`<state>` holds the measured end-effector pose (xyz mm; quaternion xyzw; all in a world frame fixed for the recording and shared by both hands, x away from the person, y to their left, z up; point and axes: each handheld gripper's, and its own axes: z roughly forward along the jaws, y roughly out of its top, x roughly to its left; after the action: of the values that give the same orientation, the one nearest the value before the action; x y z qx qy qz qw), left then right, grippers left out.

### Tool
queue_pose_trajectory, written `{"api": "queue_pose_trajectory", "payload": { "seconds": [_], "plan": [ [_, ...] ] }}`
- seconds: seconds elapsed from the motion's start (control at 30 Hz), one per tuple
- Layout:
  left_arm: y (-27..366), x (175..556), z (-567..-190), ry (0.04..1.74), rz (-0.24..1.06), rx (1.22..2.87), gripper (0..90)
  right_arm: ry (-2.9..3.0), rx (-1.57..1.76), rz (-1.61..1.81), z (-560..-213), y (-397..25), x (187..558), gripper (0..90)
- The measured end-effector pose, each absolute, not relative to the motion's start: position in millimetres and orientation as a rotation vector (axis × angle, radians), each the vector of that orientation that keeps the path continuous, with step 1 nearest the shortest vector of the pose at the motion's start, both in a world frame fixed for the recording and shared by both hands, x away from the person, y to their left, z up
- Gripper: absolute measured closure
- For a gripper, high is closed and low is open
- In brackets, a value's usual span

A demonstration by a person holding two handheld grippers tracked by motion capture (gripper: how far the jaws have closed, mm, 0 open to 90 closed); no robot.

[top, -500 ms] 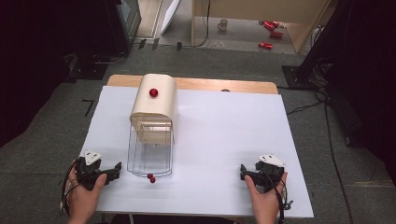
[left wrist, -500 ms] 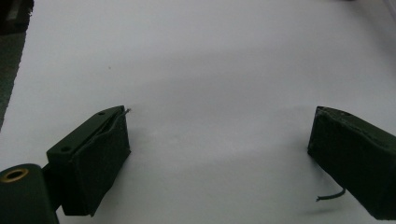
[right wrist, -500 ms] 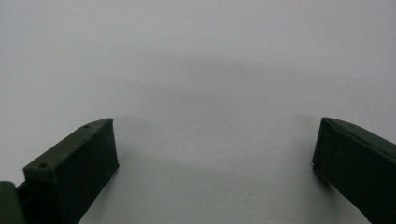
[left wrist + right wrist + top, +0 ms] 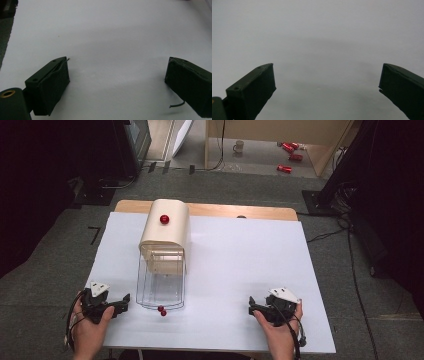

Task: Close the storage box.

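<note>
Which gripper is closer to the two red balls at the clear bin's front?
Left. The left gripper sits just left of the red balls; the right gripper is farther off, across the table.

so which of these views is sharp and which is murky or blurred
High view: evenly lit, a little soft, the clear plastic container hard to outline against the white table top. Left gripper view: bright, the left claw fairly crisp with soft shadows under the jaws. Right gripper view: dim, grey and hazy, the right claw dark.
</note>
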<state>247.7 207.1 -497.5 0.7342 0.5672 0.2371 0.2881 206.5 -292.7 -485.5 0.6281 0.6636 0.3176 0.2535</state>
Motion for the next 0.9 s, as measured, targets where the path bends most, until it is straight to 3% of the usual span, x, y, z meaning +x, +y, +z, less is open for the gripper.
{"api": "queue_pose_trajectory", "payload": {
  "seconds": [0.43, 0.9],
  "plan": [
    [207.1, 247.7, -497.5, 1.514, 0.633, 1.961, 5.2, 1.957, 1.533, 1.006, -459.0, -211.7, 200.3, 0.1],
    [207.2, 247.8, -497.4, 1.514, 0.633, 1.963, 5.2, 2.098, 1.417, 1.129, -456.1, -146.5, 194.7, 0.1]
  ]
}}
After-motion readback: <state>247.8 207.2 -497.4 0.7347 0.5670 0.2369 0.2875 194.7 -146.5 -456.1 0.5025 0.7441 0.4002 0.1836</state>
